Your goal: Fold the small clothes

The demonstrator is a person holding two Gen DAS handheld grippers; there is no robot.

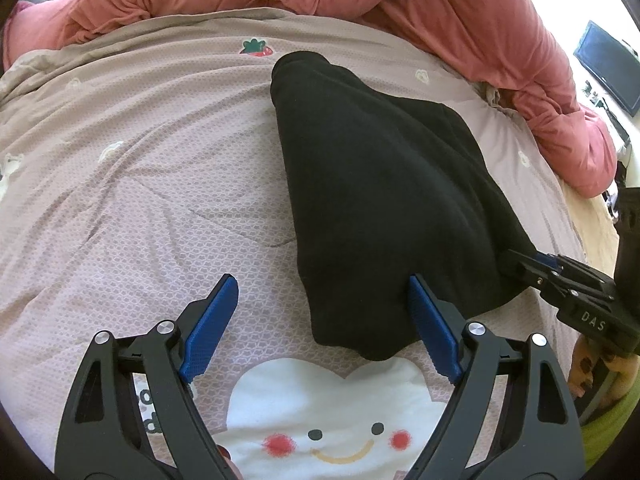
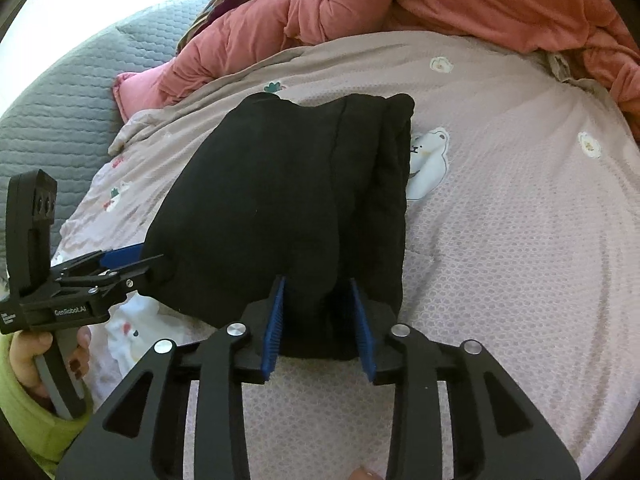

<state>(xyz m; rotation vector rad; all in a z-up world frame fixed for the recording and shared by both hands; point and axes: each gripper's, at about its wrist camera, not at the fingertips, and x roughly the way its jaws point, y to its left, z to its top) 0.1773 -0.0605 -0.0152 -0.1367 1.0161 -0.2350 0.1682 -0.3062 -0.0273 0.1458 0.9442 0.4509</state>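
Folding the black garment (image 2: 280, 208) lying mid-bed on the pink blanket (image 2: 500, 240): right gripper (image 2: 318, 320) jaws narrow, pinching its near edge; left gripper (image 1: 320, 320) jaws wide, empty. Next, lift that edge over

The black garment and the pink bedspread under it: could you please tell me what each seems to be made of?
The black garment looks like a soft, matte knit or fleece: it swallows light, shows a fine ribbed texture and folds thickly. The pink bedspread appears to be a thin quilted cotton-type fabric with a small woven grid, stitched seams and printed cartoon patches. Exact fibres cannot be told.
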